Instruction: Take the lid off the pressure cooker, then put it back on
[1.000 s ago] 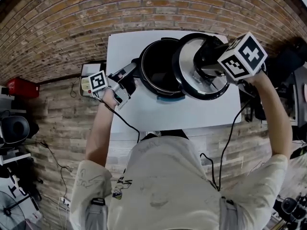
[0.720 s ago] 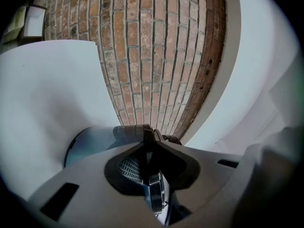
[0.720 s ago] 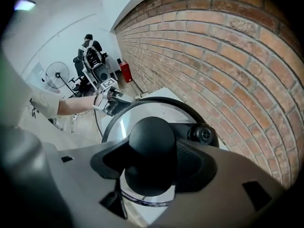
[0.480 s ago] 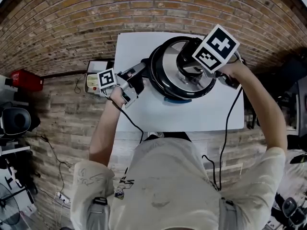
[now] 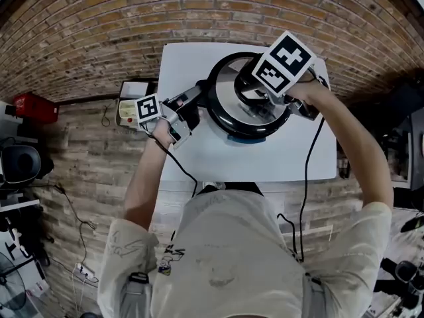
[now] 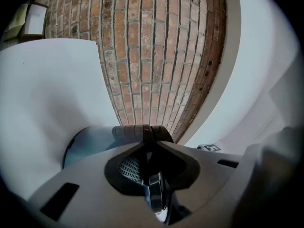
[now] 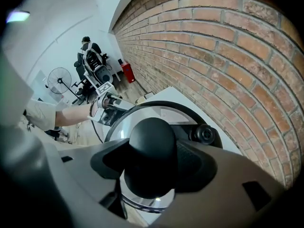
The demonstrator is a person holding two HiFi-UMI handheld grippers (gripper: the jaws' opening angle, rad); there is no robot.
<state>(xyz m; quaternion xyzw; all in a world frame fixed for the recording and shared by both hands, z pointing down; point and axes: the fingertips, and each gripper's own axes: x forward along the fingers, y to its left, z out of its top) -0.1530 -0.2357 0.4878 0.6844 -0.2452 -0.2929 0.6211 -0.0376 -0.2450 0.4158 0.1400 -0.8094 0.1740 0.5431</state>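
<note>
The round steel lid [image 5: 240, 111] lay over the black pressure cooker [image 5: 232, 132], toward 12 o'clock on the white table [image 5: 265, 158]; whether it was seated was unclear. The right gripper [image 7: 151, 163] clamped its black dome knob [image 7: 151, 137]. The left gripper [image 6: 151, 148], whose jaws had just been closing, pinched the cooker's dark side handle [image 6: 137, 133] at 9 o'clock. Lowered skewed, the rim could ride the pot's lip and jam. The lid faced knob-up, flat; being round, it had no long axis.
</note>
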